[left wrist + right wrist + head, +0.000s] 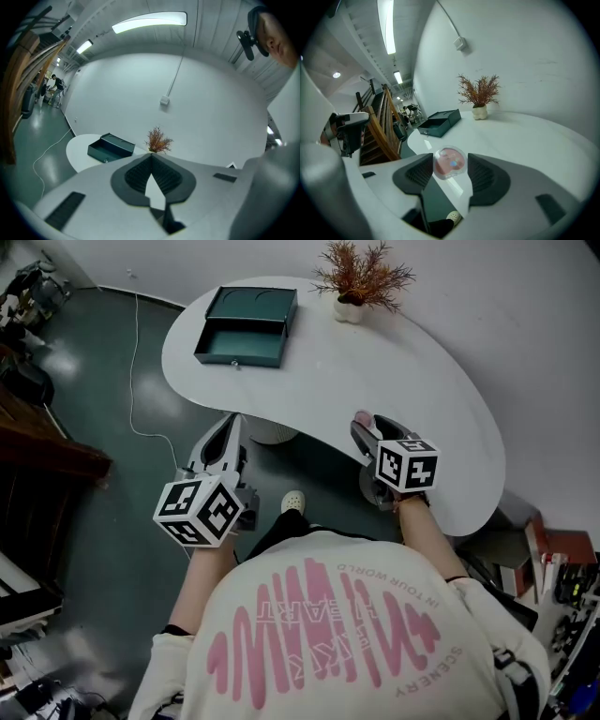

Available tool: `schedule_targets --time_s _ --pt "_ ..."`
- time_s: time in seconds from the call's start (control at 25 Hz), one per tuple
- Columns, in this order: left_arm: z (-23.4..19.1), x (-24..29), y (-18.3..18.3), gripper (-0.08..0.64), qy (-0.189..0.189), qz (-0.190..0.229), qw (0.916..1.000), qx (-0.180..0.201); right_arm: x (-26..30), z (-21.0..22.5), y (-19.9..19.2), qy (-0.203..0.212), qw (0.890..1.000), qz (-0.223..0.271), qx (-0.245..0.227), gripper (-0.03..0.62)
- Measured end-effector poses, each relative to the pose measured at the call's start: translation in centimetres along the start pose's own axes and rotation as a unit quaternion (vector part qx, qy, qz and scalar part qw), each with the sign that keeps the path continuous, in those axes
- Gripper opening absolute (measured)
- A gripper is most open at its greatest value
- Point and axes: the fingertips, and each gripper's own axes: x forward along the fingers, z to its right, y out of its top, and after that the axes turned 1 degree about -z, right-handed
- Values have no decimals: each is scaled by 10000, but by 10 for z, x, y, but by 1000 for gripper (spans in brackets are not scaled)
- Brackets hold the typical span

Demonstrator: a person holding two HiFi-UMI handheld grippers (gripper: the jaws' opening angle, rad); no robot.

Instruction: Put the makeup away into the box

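A person stands at the near edge of a curved white table (394, 371), a gripper in each hand. The right gripper (450, 159) is clamped on a round pink makeup compact (449, 165), pinching it by its rim between jaws set fairly wide. The left gripper (151, 158) carries nothing, and its jaw tips are pressed together. The open teal box (242, 332) sits at the far left end of the table, well apart from both grippers, near a dried plant (361, 279) in a small white pot.

The main risk appears to be the grip itself. The compact is round and smooth-edged and is held at only two spots on its rim, so a quick swing or tilt on the way across could let it pivot or slip out. It is being carried near the table's edge, so a slip here would likely send it to the floor rather than onto the tabletop. A release too high or off-centre could bounce it off the box wall.

Only the right gripper view shows the compact sitting between the pads; in the head view, the marker cube hides most of it. The head view alone lays out the whole table and the box's empty-looking inside. The left gripper view confirms nothing is between that gripper's tips.
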Motion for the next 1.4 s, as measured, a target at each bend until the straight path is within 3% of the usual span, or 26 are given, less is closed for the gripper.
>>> schedule_targets --time_s 0.28,0.76,1.04,1.4 --pt "-12 -40 -23 2 325 18 9994 -90 -2 -30 -24 320 9993 -25 -198 233" --pt "-21 -30 -14 2 1 24 10000 -36 14 -51 -14 360 9984 -85 -434 233" --pt "-67 -4 18 3 -164 -43 9999 -1 53 -67 19 205 9995 87 -234 233" --pt "-142 24 63 3 -221 -36 9997 -47 113 -111 61 109 9992 101 -369 233"
